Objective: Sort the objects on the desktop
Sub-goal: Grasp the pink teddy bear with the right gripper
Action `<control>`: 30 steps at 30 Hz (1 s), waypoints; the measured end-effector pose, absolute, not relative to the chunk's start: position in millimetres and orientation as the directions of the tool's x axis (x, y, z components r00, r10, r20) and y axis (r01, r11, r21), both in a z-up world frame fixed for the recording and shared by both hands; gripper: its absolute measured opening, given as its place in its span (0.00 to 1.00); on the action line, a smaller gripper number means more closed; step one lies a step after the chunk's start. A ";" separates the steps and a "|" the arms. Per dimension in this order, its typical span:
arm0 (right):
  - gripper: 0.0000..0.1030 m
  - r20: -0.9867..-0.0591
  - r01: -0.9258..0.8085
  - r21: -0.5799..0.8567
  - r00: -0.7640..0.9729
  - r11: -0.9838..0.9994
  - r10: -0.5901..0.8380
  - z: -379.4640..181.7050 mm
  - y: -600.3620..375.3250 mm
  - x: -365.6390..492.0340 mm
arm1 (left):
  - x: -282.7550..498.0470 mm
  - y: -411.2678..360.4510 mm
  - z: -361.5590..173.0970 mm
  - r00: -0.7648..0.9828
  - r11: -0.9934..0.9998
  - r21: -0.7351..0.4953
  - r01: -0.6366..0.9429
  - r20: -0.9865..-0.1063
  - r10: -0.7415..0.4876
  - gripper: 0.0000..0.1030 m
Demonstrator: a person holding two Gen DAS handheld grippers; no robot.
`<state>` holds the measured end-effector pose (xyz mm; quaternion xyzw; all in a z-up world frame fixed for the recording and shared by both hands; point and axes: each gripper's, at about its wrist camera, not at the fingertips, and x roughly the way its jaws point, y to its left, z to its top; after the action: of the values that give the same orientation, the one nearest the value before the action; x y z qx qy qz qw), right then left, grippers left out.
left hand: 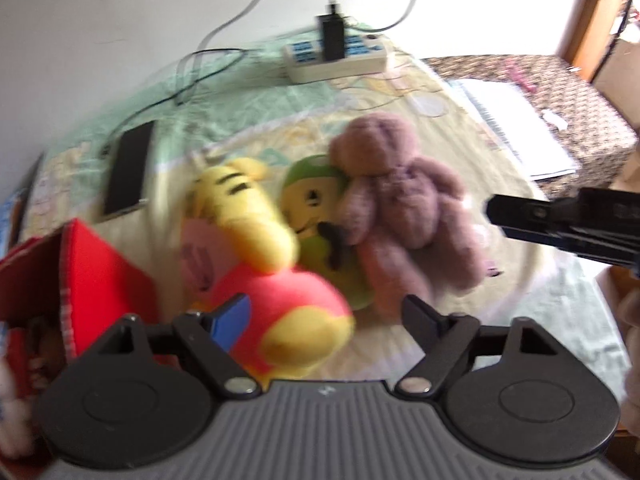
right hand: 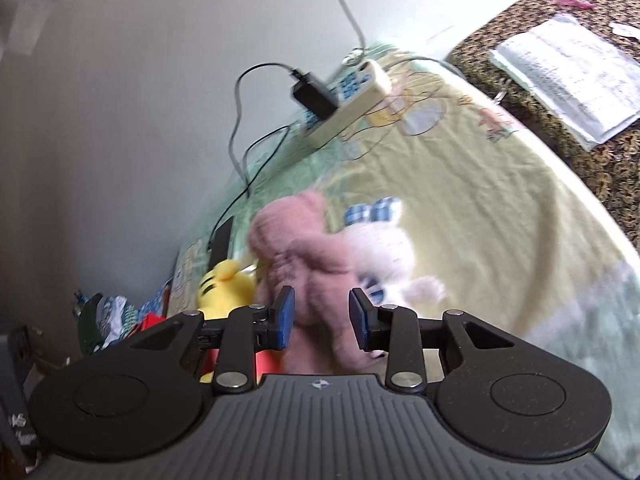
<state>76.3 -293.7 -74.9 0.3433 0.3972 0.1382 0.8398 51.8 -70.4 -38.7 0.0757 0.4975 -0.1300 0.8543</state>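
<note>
A pale cartoon-print cloth (left hand: 248, 120) is covering the table; motion is blurring everything; the left gripper (left hand: 328, 316) is gaping wide around the yellow-and-red plush (left hand: 276, 280); the right gripper (right hand: 322, 318) is standing released astride the pink bear (right hand: 304, 256), which is partly hiding a white plush (right hand: 380, 248).

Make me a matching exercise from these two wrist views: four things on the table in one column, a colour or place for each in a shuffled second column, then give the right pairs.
Things:
1. plush bear
2. phone
3. power strip
4. fabric box

Descriptions:
A. red, at the left edge beside the left gripper
B. dusty purple-pink, lying between the open fingers of the right gripper
C. dark screen, flat on the cloth with a cable running to it
D. cream with blue sockets, at the far side by the wall, a black adapter plugged in

Pairs: 1-B, 2-C, 3-D, 4-A
</note>
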 end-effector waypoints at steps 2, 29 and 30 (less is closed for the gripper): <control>0.33 -0.582 0.060 0.681 0.650 0.730 0.489 -78.6 -299.7 81.5 | 56.9 -75.5 -43.5 0.456 0.945 -0.057 0.321 -0.865 -0.207 0.77; 0.41 -0.591 -0.179 0.567 0.591 0.804 0.549 -89.7 -263.9 117.4 | 98.5 -89.9 -69.0 0.439 0.920 -0.239 0.310 -0.823 -0.361 0.84; 0.37 -0.589 -0.165 0.587 0.585 0.793 0.558 -91.3 -267.4 114.7 | 96.2 -89.7 -68.0 0.439 0.920 -0.238 0.312 -0.823 -0.362 0.82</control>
<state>114.7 -267.4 -91.3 0.2430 0.4039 0.2111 0.8563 96.2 -89.7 -68.0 -0.0252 0.4911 -0.1987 0.8478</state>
